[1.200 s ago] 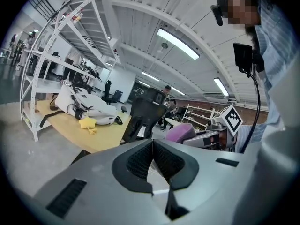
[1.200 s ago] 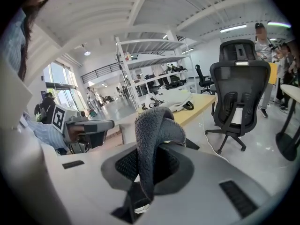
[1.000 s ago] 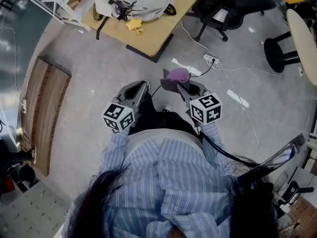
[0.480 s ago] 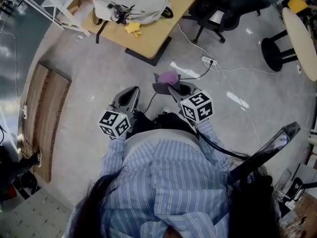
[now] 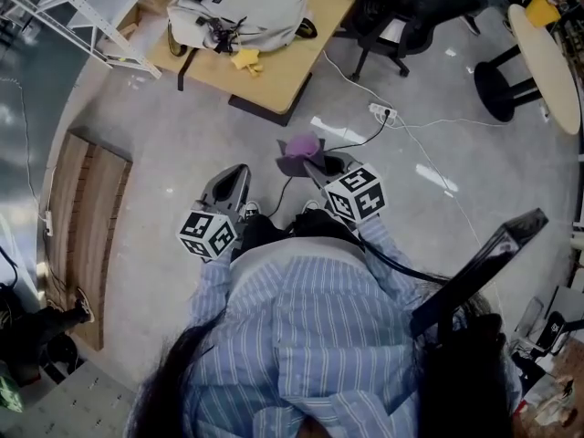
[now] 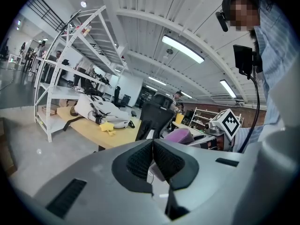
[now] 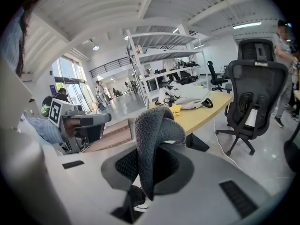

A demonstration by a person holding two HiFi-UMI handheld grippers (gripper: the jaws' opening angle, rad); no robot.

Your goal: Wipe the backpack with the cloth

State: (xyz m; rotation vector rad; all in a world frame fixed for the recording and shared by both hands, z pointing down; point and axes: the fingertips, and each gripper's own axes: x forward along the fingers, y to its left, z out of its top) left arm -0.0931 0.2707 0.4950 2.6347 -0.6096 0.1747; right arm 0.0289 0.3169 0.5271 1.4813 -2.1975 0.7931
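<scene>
A light grey backpack [image 5: 239,9] lies on a wooden table [image 5: 274,62] at the top of the head view, well ahead of both grippers; it also shows in the left gripper view as the backpack [image 6: 101,111] and in the right gripper view as the backpack [image 7: 187,97]. My right gripper [image 5: 315,162] is shut on a purple-grey cloth [image 5: 299,149], which folds up out of the jaws as the cloth [image 7: 152,135]. My left gripper [image 5: 233,179] is shut with nothing in it, its pads pressed together [image 6: 152,158]. Both are held in front of the person, above the floor.
A small yellow thing [image 5: 245,58] lies on the table beside the backpack. A black office chair [image 5: 401,16] stands right of the table. A power strip [image 5: 381,110] with cables lies on the floor. A white shelving rack [image 5: 82,16] stands to the left, a round table [image 5: 547,53] to the right.
The view has shifted: table and backpack sit a little higher and further left in the head view. Both grippers have drifted slightly left, the cloth still held.
</scene>
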